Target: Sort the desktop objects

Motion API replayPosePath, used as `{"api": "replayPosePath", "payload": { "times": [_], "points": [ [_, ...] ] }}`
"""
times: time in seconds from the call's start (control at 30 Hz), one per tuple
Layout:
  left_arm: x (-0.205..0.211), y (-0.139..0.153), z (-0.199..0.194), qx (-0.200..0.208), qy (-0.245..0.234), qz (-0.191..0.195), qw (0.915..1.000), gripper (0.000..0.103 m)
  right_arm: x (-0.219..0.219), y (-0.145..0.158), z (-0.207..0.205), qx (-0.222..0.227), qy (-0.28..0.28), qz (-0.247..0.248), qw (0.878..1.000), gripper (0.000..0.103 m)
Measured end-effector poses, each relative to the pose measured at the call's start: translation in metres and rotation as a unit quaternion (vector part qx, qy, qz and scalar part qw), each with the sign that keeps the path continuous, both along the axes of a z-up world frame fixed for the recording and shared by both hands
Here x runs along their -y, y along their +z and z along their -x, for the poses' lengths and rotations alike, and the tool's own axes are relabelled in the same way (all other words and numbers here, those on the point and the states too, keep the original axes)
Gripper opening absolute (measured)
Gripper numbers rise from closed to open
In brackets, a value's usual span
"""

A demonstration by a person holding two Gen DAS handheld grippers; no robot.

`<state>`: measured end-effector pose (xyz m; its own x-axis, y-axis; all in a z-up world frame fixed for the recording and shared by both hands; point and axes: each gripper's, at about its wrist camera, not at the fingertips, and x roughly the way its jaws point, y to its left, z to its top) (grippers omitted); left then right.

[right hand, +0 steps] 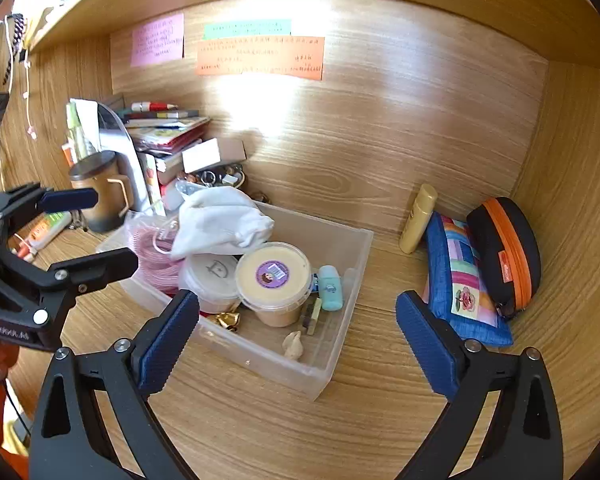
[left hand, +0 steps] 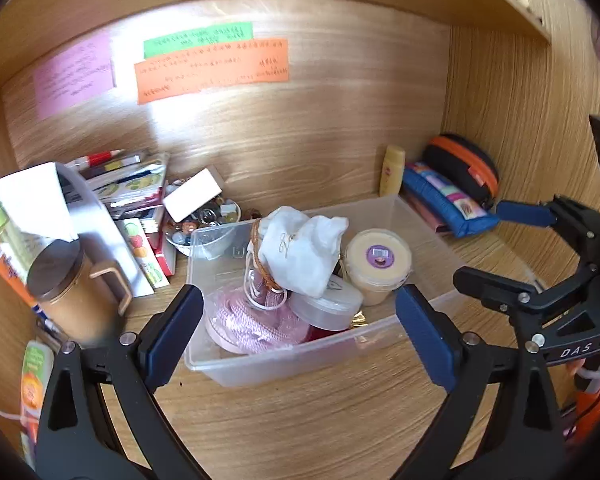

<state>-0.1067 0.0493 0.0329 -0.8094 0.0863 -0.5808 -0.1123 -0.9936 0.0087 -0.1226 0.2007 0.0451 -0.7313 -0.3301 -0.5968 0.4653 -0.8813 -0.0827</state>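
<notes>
A clear plastic bin (left hand: 428, 224) (right hand: 352, 272) stands on the wooden desk. It holds a white cloth pouch (left hand: 300, 248) (right hand: 220, 220), a yellow lidded tub (left hand: 378, 260) (right hand: 274, 280), a round clear case (left hand: 326, 304), pink cord (left hand: 244, 320) and a small teal bottle (right hand: 330, 288). My left gripper (left hand: 300, 332) is open and empty at the bin's near wall. My right gripper (right hand: 298, 336) is open and empty above the bin's near corner. Each gripper shows in the other's view, the right (left hand: 496, 240) and the left (right hand: 100, 228).
A yellow bottle (right hand: 418, 218), a blue patchwork pouch (right hand: 460, 284) and a black-and-orange case (right hand: 508, 252) lie at the right wall. A brown lidded mug (left hand: 72, 292), stacked books (left hand: 136, 196) and a bowl of trinkets (left hand: 204, 220) crowd the left. Coloured notes hang on the back panel.
</notes>
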Motion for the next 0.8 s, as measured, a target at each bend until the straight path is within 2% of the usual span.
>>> {"api": "replayPosePath", "payload": {
  "times": [0.17,0.43,0.5,0.53,0.63,0.8],
  "points": [
    [-0.004,0.002,-0.017,-0.019,0.028,-0.003,0.9994,0.098,-0.007,0.003,-0.017,-0.018,-0.025,0.001,1.000,0.103],
    [0.000,-0.005,-0.037,-0.025,0.071,-0.018,0.9970,0.098,-0.019,0.003,-0.042,-0.021,-0.059,0.044,0.997,0.103],
    [0.001,-0.005,-0.043,-0.028,0.062,-0.020,0.9975,0.099,-0.023,0.004,-0.049,-0.025,-0.058,0.054,0.997,0.103],
    [0.001,-0.005,-0.046,-0.030,0.058,-0.022,0.9976,0.103,-0.025,0.005,-0.054,-0.028,-0.057,0.061,0.996,0.103],
    [0.002,-0.005,-0.054,-0.042,0.056,-0.025,0.9972,0.103,-0.028,0.005,-0.065,-0.039,-0.054,0.074,0.995,0.103],
    [0.000,-0.011,-0.060,-0.048,0.055,-0.024,0.9970,0.103,-0.025,0.000,-0.078,-0.056,-0.057,0.064,0.995,0.103]
  ]
}}
